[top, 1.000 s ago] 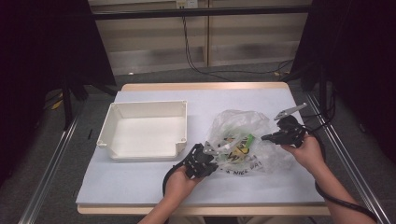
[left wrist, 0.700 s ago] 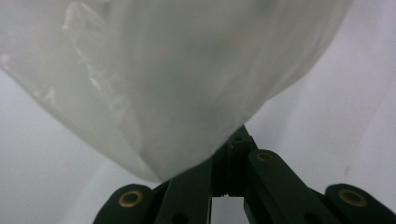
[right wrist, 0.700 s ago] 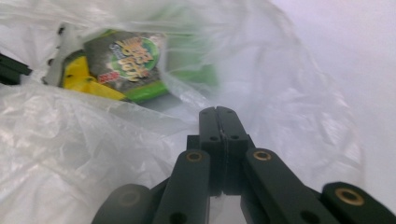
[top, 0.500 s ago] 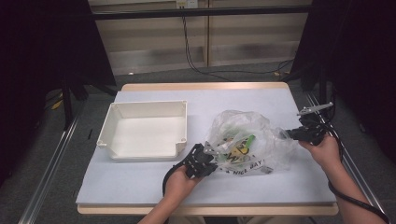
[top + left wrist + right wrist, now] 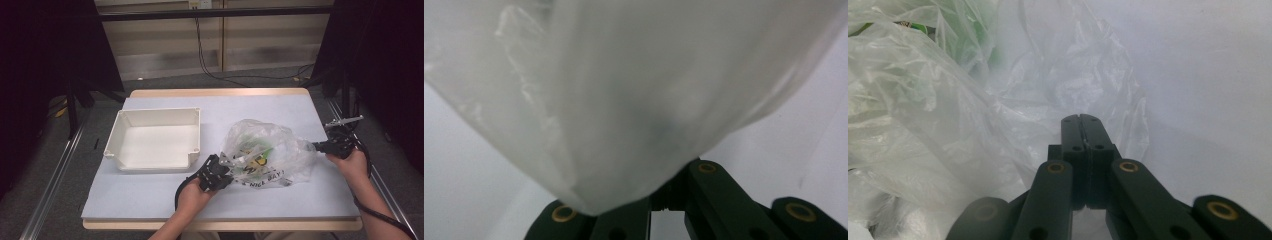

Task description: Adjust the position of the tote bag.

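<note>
A clear plastic bag (image 5: 270, 150) with green and yellow packaging inside lies on the right half of the white table (image 5: 150, 195). My left gripper (image 5: 220, 172) sits at the bag's left edge, shut on its film. That film (image 5: 624, 100) drapes over the jaws in the left gripper view and hides their tips. My right gripper (image 5: 317, 146) is at the bag's right edge with its jaws pressed together. In the right gripper view, folds of the bag (image 5: 948, 100) run in to the closed tips of the right gripper (image 5: 1081, 119).
An empty white plastic tub (image 5: 155, 142) stands on the table to the left of the bag. A metal rail (image 5: 50, 185) runs along the table's left side, and dark stands flank the table at both sides.
My right hand has moved to the right, from over the bag to its right edge, and the bag's right side now stretches out toward it. The left gripper has stayed put.
</note>
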